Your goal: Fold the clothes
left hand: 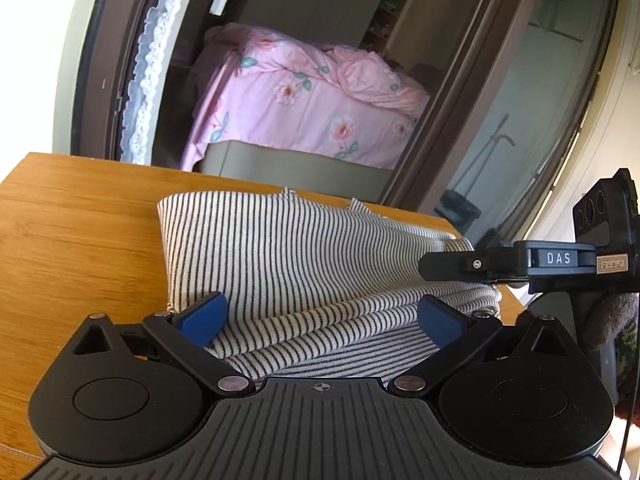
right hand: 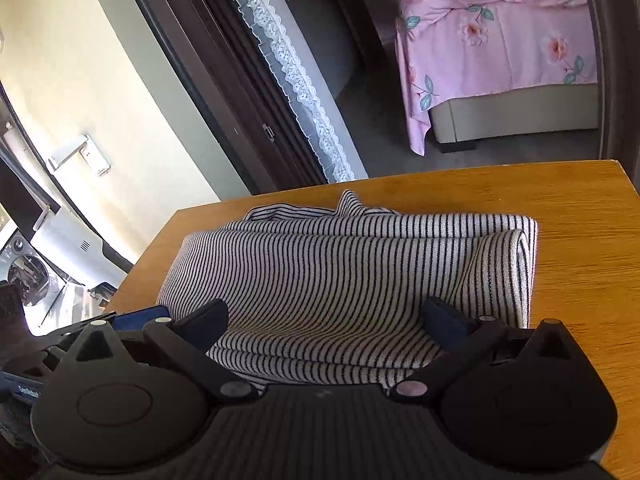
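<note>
The folded garment [left hand: 288, 256] lies on the table [left hand: 76, 240], filling the middle of the left wrist frame. The left gripper [left hand: 320, 316] sits at the bottom centre, its fingers to either side of the garment's near edge. The right gripper [left hand: 532, 268] enters from the right edge, over the garment's right end. Behind the table, through a doorway [left hand: 452, 120], a bed [left hand: 304, 100] fills the upper centre; a curtain [left hand: 156, 52] hangs at upper left.
</note>
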Tool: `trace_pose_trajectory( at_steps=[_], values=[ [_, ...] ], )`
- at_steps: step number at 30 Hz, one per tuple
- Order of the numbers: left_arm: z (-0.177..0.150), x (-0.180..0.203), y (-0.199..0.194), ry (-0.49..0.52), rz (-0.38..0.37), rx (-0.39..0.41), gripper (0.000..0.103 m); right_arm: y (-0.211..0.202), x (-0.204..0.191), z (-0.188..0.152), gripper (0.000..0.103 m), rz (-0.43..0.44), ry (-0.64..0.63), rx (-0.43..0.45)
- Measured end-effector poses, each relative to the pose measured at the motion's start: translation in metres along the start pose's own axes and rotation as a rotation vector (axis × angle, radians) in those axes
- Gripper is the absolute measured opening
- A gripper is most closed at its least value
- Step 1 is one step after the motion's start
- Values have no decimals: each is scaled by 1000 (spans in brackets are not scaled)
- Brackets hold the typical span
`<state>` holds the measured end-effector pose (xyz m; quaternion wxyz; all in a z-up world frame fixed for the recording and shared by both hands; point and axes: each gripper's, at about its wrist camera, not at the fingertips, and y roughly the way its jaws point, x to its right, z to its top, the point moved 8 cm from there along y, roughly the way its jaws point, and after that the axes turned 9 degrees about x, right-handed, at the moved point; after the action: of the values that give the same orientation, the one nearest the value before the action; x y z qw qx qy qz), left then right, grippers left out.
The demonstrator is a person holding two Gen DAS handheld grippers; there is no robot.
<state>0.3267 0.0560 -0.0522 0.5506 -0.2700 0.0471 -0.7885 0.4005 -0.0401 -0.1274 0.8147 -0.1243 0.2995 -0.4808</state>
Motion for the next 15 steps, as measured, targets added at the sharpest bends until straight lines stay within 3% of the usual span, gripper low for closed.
trace_pose_trajectory(
  at_steps=[1, 3, 6, 9, 13, 15],
  values=[
    [5, -1, -2, -13, -11, -7, 103, -3, 0, 2, 96, -17, -10, 12],
    [17, -11, -4, -53, -10, -14, 103, -16, 3, 13, 73, -19, -17, 57],
    [35, -37, 3, -139, 20, -66, 103, -32, 22, 33, 56, -112, -67, 105],
    [45, -64, 18, -199, 60, -138, 103, -38, 52, 44, 56, -183, -35, 92],
    [51, -70, 31, -161, 67, -163, 99, -30, 80, 36, 68, -188, 48, 26],
    [51, -69, 38, -172, 54, -178, 97, -24, 92, 30, 69, -175, 103, -4]
  ],
)
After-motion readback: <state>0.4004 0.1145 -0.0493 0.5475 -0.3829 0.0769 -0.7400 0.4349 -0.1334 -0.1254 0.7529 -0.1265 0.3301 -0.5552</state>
